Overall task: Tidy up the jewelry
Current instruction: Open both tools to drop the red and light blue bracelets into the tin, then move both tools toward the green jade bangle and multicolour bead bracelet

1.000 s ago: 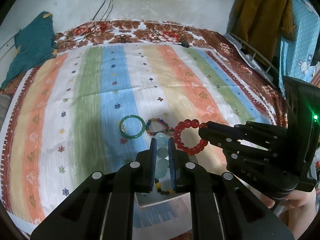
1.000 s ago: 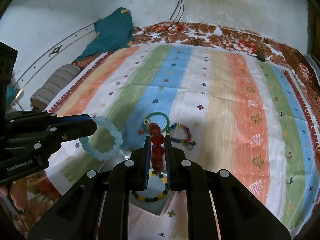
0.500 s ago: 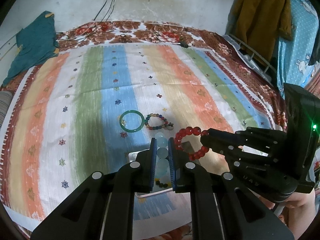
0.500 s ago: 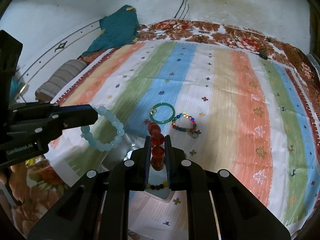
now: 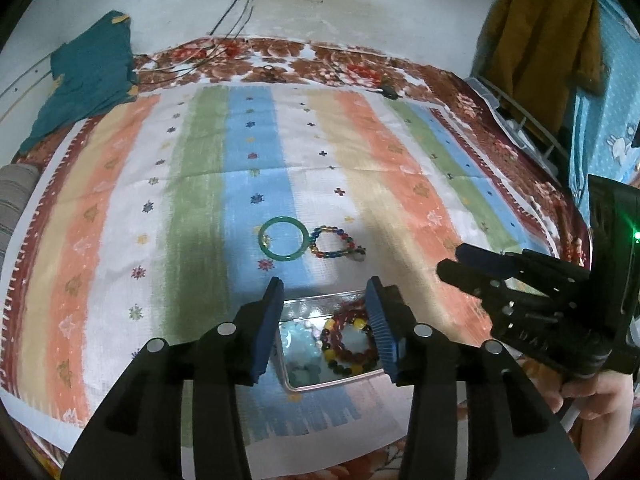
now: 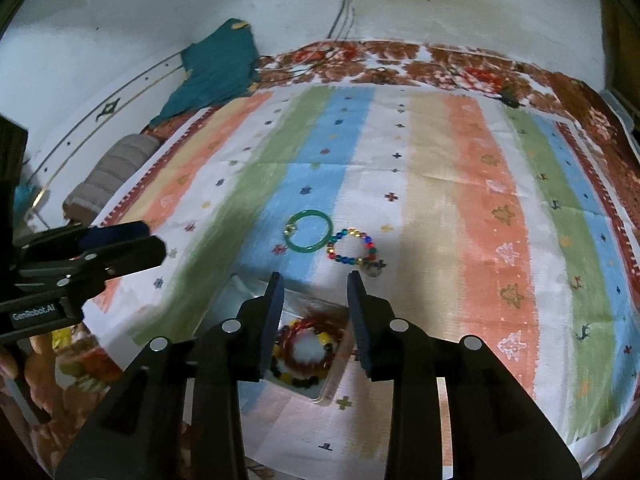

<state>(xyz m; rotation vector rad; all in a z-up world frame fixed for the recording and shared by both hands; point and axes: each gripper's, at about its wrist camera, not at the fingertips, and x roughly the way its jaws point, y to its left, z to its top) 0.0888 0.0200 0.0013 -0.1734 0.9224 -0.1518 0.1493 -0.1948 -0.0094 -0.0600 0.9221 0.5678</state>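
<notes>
Green, glassy and rigid, the bangle (image 5: 283,239) lies flat on the blue stripe near the middle of the cloth (image 5: 400,184). It is judged hard, light, slick and chip-prone; a pinch across the band at one side is advised, with no squeeze across the ring. Touching or just beside it on the right lies the bead bracelet (image 5: 333,243), many-coloured, with a small charm at its near right. It is judged limp, light and elastic-strung; two or three beads should be taken between the pads, and sag is expected.

Count on the cloth: one bangle, one bead bracelet. Count in the tray (image 5: 316,303), near the cloth's near edge: one red bracelet (image 5: 352,354), one pale blue bracelet (image 5: 298,344), one dark-and-yellow bracelet (image 5: 330,354); the overlap makes a fourth impossible to exclude. One tray is present.

Left gripper (image 5: 324,322): jaws spread wide, nothing held, poised over the tray. Right gripper (image 6: 316,318): jaws likewise spread and empty, over the same tray. Two pieces are judged left to stow.

Beyond the cloth: one teal garment (image 5: 88,80) at the far left corner, cables (image 5: 240,12) on the wall.
</notes>
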